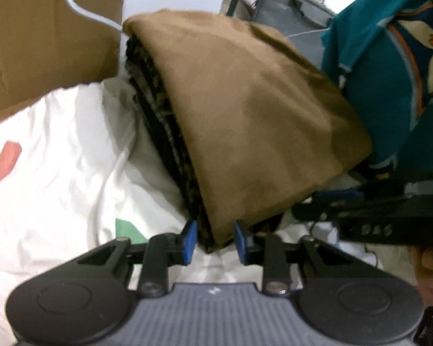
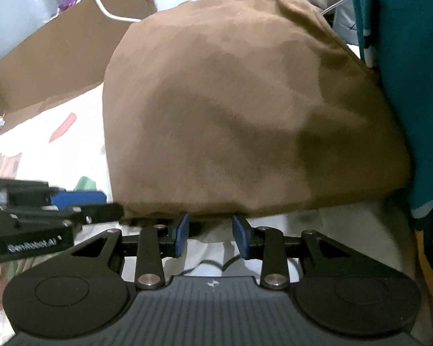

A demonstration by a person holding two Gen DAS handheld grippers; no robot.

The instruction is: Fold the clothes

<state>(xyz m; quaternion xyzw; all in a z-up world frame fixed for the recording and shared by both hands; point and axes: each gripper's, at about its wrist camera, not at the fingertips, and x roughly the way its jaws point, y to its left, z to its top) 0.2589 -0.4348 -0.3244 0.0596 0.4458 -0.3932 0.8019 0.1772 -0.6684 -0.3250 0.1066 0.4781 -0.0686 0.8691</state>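
Folded soft brown cloth [image 1: 254, 121] at 12 o'clock on white sheet [image 1: 57, 155]. Left gripper [image 1: 214, 240] jaws around its corner, grip unclear; right gripper [image 2: 209, 235] jaws apart, empty.

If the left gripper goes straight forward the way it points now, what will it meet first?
Probably the near corner of the folded brown garment: it already lies between the left gripper fingers, above a dark layer. Contact is unclear.

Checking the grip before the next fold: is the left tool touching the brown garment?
Cannot tell. In the left wrist view the brown garment's corner sits between the left tool's blue pads, but blur hides whether they press it.
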